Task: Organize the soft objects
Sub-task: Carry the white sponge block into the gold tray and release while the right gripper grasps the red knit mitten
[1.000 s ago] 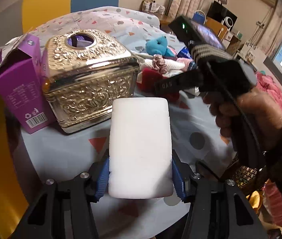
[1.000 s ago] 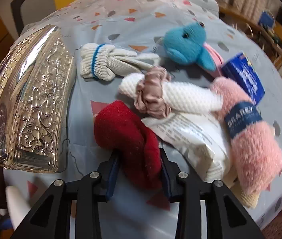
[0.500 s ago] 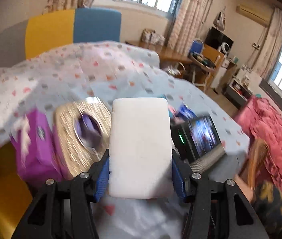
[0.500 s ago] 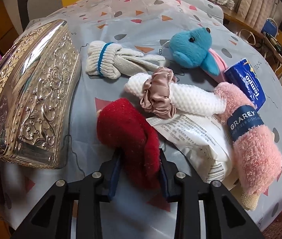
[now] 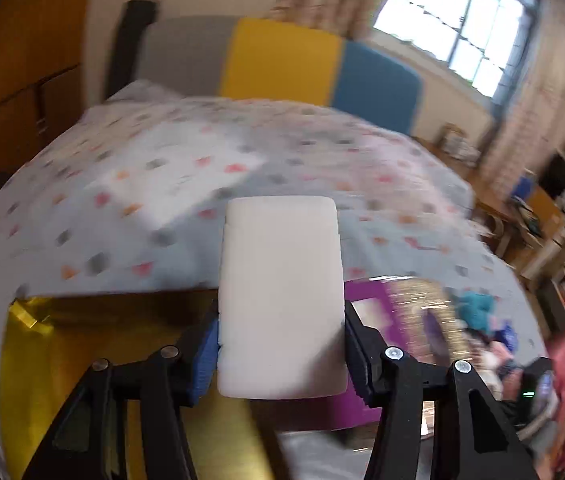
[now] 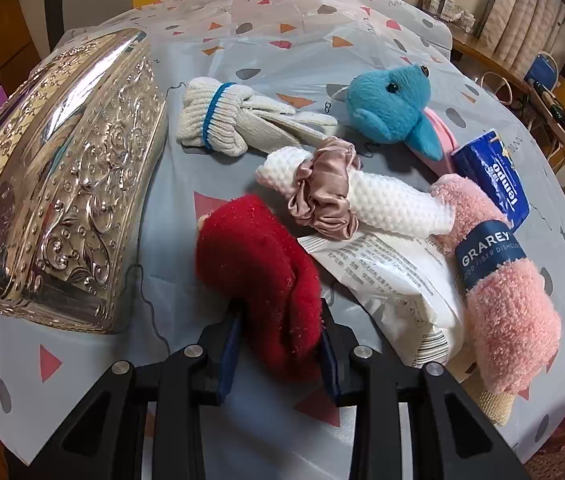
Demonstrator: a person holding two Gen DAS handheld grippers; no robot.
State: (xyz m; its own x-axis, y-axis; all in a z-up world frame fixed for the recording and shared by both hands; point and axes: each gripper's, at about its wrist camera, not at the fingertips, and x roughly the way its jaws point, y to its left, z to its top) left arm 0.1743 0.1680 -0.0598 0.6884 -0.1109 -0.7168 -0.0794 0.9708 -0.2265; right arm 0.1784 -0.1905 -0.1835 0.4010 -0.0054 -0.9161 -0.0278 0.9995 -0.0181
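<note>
The left gripper (image 5: 280, 344) is clamping its jaws on a white sponge (image 5: 280, 296), holding it up off the tabletop (image 5: 122, 216). At 4 o'clock of the sponge, a purple box (image 5: 366, 316) and a blurred silver tissue box (image 5: 422, 300) are showing; their contents cannot be told. The right gripper (image 6: 278, 344) is pinching a red cloth (image 6: 258, 272) with narrowed jaws, the cloth lying on the tabletop at 3 o'clock of the tissue box.
</note>
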